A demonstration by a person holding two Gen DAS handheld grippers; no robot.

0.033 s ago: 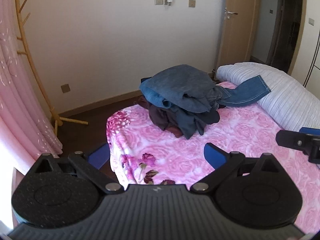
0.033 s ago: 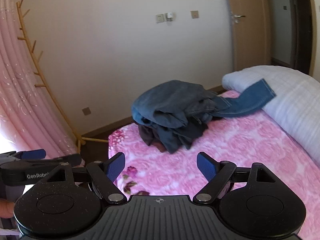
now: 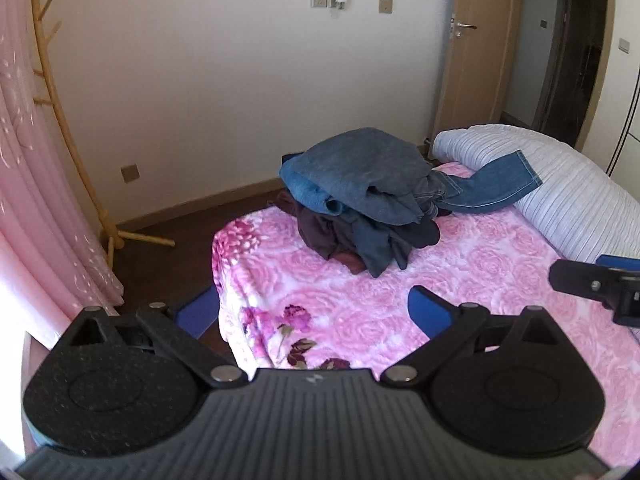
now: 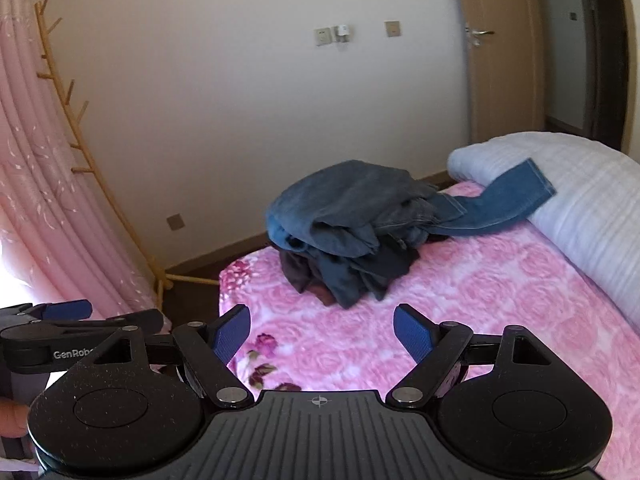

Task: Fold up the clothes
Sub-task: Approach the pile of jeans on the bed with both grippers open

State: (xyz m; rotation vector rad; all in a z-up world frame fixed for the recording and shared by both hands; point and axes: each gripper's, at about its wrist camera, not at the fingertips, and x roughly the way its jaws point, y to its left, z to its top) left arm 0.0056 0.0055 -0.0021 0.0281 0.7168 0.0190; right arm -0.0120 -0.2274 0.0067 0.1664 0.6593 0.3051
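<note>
Clothes (image 3: 360, 196) lie in an unfolded heap near the far corner of the bed (image 3: 460, 280), which carries a pink rose-print cover. Blue denim forms the top of the heap; darker grey and maroon garments sit beneath it. One denim trouser leg (image 3: 500, 184) extends from the heap and rests on the striped white pillow (image 3: 560, 192) along the bed's far right side. Left tongs (image 3: 314, 312) hang over the near corner of the bed, blue pads spread wide, gripping nothing. Right tongs (image 4: 322, 330) hang above the cover in front of the heap, likewise spread apart and empty. Both tongs are well apart from the heap. A wooden coat rack (image 4: 80, 152) stands against pink curtains (image 3: 28, 180) at left; a wooden door (image 4: 500, 52) is at the far right.
</note>
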